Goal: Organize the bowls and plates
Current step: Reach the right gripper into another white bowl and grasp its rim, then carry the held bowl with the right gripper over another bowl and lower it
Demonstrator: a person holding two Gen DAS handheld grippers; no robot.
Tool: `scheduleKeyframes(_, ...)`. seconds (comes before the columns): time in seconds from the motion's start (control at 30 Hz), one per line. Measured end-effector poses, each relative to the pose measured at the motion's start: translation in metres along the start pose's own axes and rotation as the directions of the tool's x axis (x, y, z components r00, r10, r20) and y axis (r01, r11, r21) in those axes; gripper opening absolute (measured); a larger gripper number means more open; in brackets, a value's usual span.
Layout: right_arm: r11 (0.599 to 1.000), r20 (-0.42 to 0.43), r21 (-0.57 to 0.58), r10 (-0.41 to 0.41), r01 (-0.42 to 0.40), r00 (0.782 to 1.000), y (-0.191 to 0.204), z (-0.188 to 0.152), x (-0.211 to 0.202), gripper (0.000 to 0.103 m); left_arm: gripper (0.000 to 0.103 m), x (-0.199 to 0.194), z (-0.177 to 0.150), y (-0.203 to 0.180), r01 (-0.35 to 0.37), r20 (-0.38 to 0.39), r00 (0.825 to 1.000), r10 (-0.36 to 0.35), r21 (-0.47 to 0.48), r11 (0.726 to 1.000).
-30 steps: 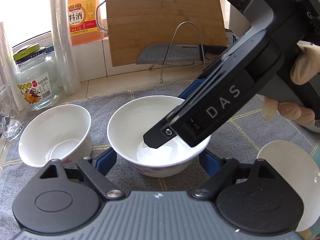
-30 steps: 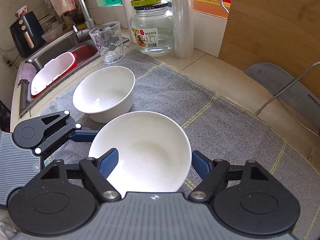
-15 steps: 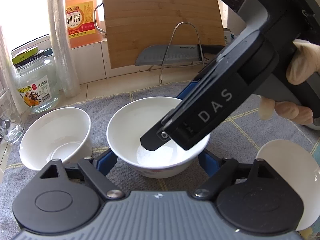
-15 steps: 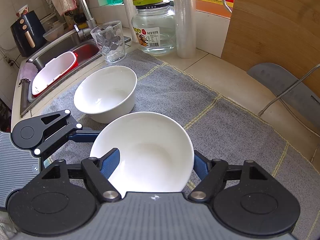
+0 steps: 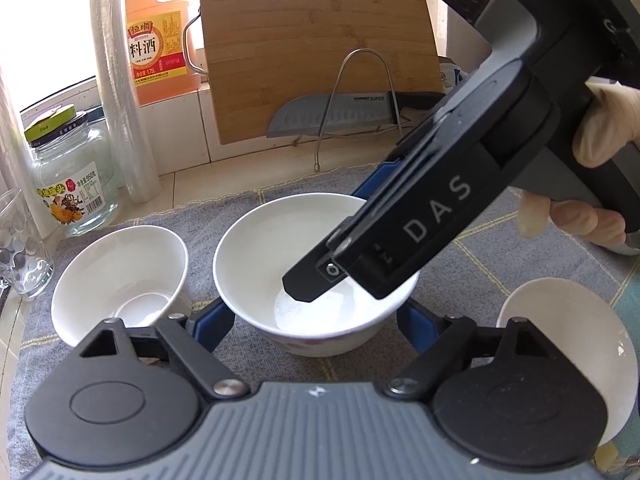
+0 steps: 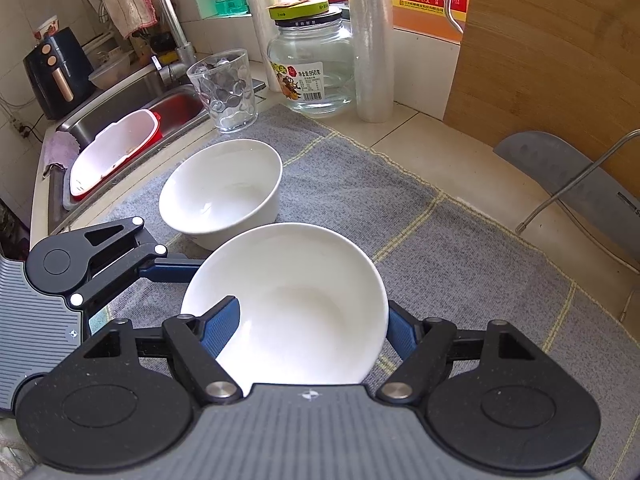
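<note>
Right gripper (image 6: 314, 330) jaws closing tighter, now squeezing big bowl (image 6: 296, 304) on grey mat (image 6: 460, 248). Left gripper (image 5: 316, 328) staying wide around it, not pressing. Small bowl (image 6: 224, 192) still waiting beside; stacking not done.

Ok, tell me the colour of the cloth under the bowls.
Grey cloth with thin yellow lines forming a check; the right wrist view shows it best.

middle bowl (image 5: 280, 248): far rim and right side hidden behind the right gripper (image 5: 348, 268)
plate (image 5: 560, 320): lower left covered by the left gripper's housing, tbh
knife (image 6: 560, 168): handle runs off the right edge
jar label (image 6: 300, 80): print too tiny to read
bowl's near rim, right wrist view: under the gripper body
</note>
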State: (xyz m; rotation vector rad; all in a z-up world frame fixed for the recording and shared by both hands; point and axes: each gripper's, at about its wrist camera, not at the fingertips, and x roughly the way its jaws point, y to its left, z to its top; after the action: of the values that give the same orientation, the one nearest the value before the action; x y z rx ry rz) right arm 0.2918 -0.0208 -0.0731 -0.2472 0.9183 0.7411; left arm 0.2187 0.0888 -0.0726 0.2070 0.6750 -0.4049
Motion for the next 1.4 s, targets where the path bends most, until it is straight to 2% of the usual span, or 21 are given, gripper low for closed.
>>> scheduleKeyframes(0.4,1.0,0.042,-0.023,-0.003,0.004,0.999,0.025,-0.009,-0.043,0.082,0.088,-0.04,0.007,-0.014,0.007,0.025,1.0,-0.008,0.045,0.999)
scheduleKeyframes(0.9,0.999,0.075,-0.017,-0.026,0.028,0.997,0.043,-0.043,-0.082,0.082,0.088,-0.074,0.003,-0.046,0.03,0.042,0.999,-0.034,0.085,0.996)
scheduleKeyframes(1.4,0.995,0.059,0.055,-0.084,0.08,0.995,0.039,-0.088,-0.111,0.082,0.088,-0.078,-0.005,-0.082,0.126,0.023,0.991,-0.13,0.133,0.983)
